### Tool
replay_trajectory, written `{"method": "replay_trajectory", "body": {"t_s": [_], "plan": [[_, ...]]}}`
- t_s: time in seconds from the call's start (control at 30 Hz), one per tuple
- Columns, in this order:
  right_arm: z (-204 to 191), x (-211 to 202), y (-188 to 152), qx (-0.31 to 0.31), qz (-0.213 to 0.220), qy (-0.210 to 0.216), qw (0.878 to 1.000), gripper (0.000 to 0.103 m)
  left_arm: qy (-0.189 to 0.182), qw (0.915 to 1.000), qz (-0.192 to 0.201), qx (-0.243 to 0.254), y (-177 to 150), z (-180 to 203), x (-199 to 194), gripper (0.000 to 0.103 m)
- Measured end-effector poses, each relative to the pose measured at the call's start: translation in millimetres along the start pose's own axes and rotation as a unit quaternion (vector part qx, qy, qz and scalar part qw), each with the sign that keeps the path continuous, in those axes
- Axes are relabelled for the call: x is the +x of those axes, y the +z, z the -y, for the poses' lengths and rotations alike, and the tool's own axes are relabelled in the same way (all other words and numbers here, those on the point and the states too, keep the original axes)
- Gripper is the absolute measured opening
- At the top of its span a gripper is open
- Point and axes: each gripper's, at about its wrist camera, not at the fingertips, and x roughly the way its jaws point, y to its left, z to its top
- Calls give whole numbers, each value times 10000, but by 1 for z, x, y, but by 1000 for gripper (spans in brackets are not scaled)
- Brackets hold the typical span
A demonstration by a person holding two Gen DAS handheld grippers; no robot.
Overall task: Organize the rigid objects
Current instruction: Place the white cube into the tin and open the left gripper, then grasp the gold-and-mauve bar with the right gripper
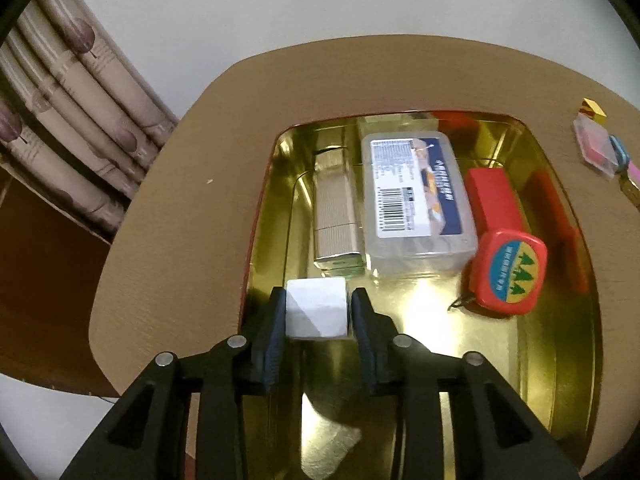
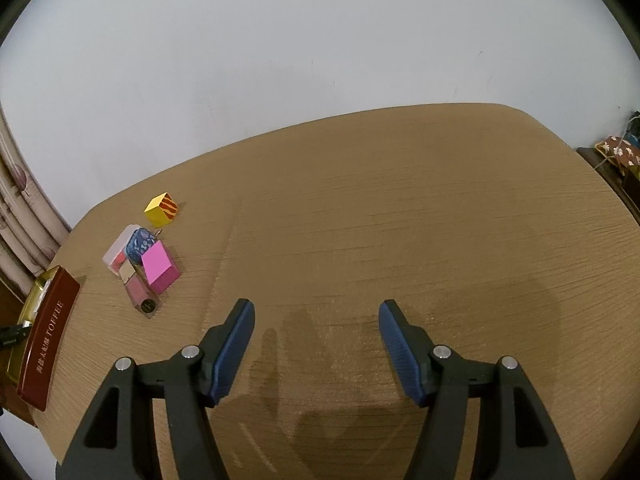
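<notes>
Left wrist cam looks steeply down, close over the tin point(image 1: 560, 184), right wrist cam sits higher and further back, facing across the table point(image 2: 400, 220) toward the wall; both catch the yellow cube point(image 1: 593, 108) cluster and the tin's edge.

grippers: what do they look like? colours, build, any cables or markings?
Both match: left gripper and right gripper have matte black angular linkage arms with triangular cut-outs, silver round pivot pins, and jaws faced with blue ribbed pads. No cables, markings or sleeves visible.
</notes>
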Motion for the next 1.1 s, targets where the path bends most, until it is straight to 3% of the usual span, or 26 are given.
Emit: {"method": "replay_trajectory", "body": {"t_s": [0.13, 0.23, 0.37, 0.47, 0.53, 0.7, 0.8, 1.1], "plan": [[0, 3, 1, -19, -34, -9, 10000, 66, 24, 9996, 259, -75, -10, 0, -22, 47], [0, 4, 0, -33, -59, -22, 10000, 66, -127, 9978, 560, -345, -24, -1, -52, 49], [-4, 8, 1, -132, -126, 19, 9998, 66, -1011, 9887, 885, -663, -56, 6, -98, 53], [-15, 10, 0, -453, -222, 426, 9978, 66, -1620, 9795, 969, -707, -83, 22, -121, 57], [-33, 8, 0, -912, -273, 673, 9932, 66, -1854, 9754, 975, -684, -100, 34, -130, 66], [-100, 4, 4, -2107, -507, 1417, 9659, 66, -2179, 9730, 712, -277, -136, 84, -136, 70], [-129, 19, 17, -2432, -832, 1741, 9506, 66, -2297, 9707, 687, -159, -146, 98, -136, 71], [-177, 48, 26, -3181, -1337, 1799, 9212, 56, -2300, 9708, 665, 160, -154, 112, -131, 76]]}}
